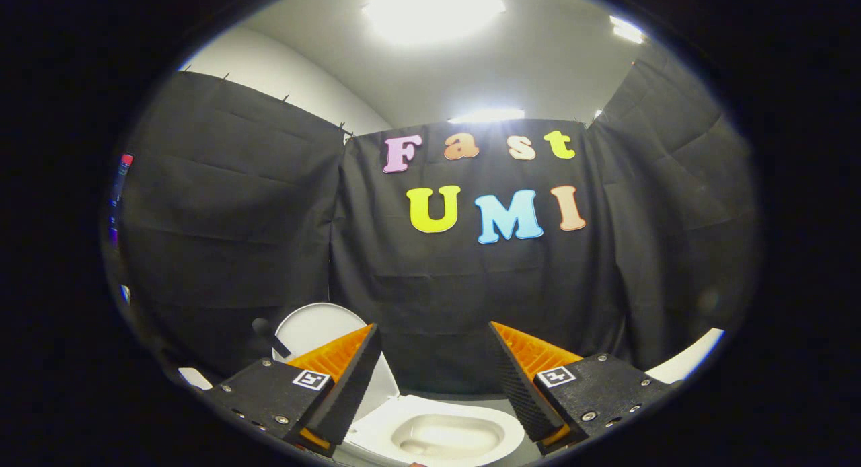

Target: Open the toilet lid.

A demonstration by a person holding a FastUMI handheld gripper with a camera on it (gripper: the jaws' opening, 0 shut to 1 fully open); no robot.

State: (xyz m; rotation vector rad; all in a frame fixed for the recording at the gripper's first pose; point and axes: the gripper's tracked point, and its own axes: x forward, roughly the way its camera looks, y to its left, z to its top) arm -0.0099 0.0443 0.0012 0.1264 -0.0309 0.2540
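Below, gripper (pixel 434 376) spread wide; toilet lid (pixel 316 329) upright, bowl (pixel 444 437) exposed.

Gripper (pixel 434 376) held level, 2 orange-and-black fingers (pixel 350 379) spread wide apart, nothing between them

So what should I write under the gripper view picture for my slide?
Open gripper hovers above a white toilet, its lid already raised beyond the left finger.

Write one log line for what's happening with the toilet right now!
toilet lid: raised, upright | bowl: uncovered, below tool | tool: open, holding nothing
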